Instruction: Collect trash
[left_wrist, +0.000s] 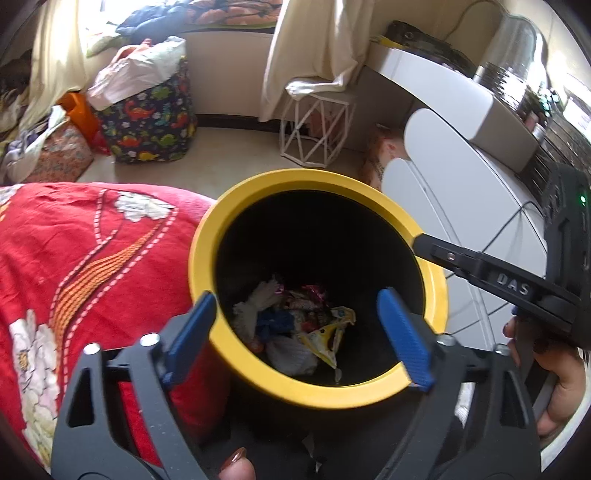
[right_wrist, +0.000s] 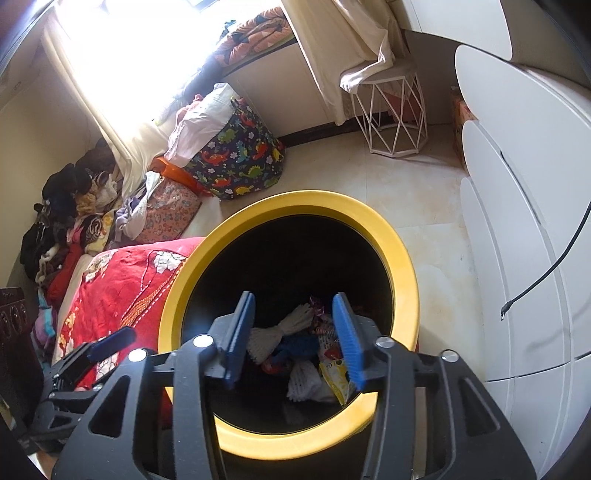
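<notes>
A black trash bin with a yellow rim (left_wrist: 207, 236) (right_wrist: 402, 258) stands on the floor beside the bed. Inside lie crumpled tissues, wrappers and a yellow snack packet (left_wrist: 325, 339) (right_wrist: 334, 380). My left gripper (left_wrist: 295, 332) is open and empty, its blue pads (left_wrist: 192, 332) straddling the bin's near rim. My right gripper (right_wrist: 295, 336) is open and empty, held over the bin's mouth; it also shows in the left wrist view (left_wrist: 480, 266) reaching over the rim from the right.
A red floral blanket (left_wrist: 81, 266) (right_wrist: 122, 291) covers the bed at the left. A dinosaur-print laundry bag (left_wrist: 151, 118) (right_wrist: 240, 162) and a white wire stool (left_wrist: 314, 129) (right_wrist: 391, 110) stand at the far wall. White drawers (right_wrist: 517, 221) line the right side.
</notes>
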